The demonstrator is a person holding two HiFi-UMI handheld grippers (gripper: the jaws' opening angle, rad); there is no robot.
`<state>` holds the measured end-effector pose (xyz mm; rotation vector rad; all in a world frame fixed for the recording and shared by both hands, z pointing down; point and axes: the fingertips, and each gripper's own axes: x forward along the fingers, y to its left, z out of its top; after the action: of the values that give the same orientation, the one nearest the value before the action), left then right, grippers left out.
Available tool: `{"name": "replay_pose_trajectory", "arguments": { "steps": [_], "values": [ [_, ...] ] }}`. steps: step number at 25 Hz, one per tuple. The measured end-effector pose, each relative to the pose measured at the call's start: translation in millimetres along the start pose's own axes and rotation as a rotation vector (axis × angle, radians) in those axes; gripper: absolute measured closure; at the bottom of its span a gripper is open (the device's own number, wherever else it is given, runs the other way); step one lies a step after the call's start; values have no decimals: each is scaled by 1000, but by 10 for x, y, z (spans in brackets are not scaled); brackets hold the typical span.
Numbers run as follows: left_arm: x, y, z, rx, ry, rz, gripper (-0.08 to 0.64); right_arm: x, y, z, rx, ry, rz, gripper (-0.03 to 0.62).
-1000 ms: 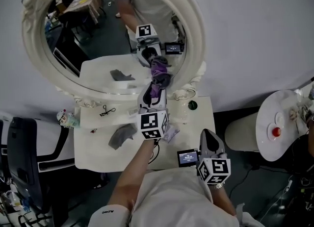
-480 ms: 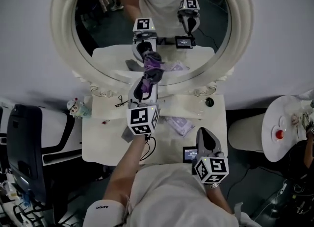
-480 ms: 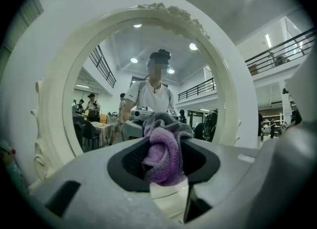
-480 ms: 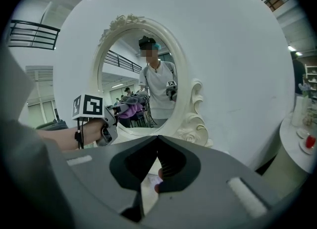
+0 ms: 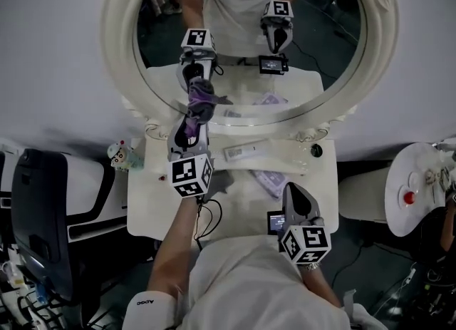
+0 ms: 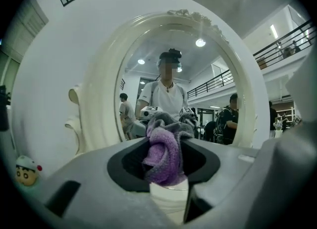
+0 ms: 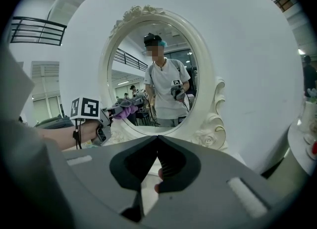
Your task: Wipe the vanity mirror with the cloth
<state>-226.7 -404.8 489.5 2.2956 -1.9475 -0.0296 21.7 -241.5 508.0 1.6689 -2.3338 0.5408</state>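
Note:
The oval vanity mirror point(image 5: 299, 43) in its white carved frame point(image 5: 122, 72) stands at the back of the white table point(image 5: 320, 179). My left gripper point(image 5: 187, 132) is shut on a purple and grey cloth point(image 5: 192, 120), which presses against the lower left of the glass; its reflection meets it there. In the left gripper view the cloth point(image 6: 166, 154) bulges out between the jaws, right in front of the mirror point(image 6: 173, 74). My right gripper point(image 5: 298, 204) is shut and holds nothing, low over the table's front right. The right gripper view shows the mirror point(image 7: 148, 74) and the cloth point(image 7: 126, 108) at its lower left.
A white tube point(image 5: 246, 152) and a purple packet point(image 5: 267, 181) lie on the table. A small figurine point(image 5: 120, 154) stands at its left edge, a dark round cap point(image 5: 315, 150) at the right. A round white side table point(image 5: 420, 186) is at the right, black furniture point(image 5: 35, 207) at the left.
My left gripper has carried the cloth leftwards along the lower part of the glass, from lower right to lower left. The head view has shifted. The right gripper has stayed low and shut.

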Motion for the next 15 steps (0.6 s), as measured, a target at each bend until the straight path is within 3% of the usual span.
{"name": "replay_pose_trajectory", "arguments": {
  "steps": [8, 12, 15],
  "values": [
    [-134, 289, -40, 1, -2, 98, 405, -86, -83, -60, 2, -1, 18, 584],
    [-197, 84, -93, -22, -11, 96, 405, -190, -285, -84, 14, -6, 6, 584],
    [-178, -293, -158, -22, -10, 46, 405, -265, -482, -107, 24, -7, -6, 584]
  ]
}}
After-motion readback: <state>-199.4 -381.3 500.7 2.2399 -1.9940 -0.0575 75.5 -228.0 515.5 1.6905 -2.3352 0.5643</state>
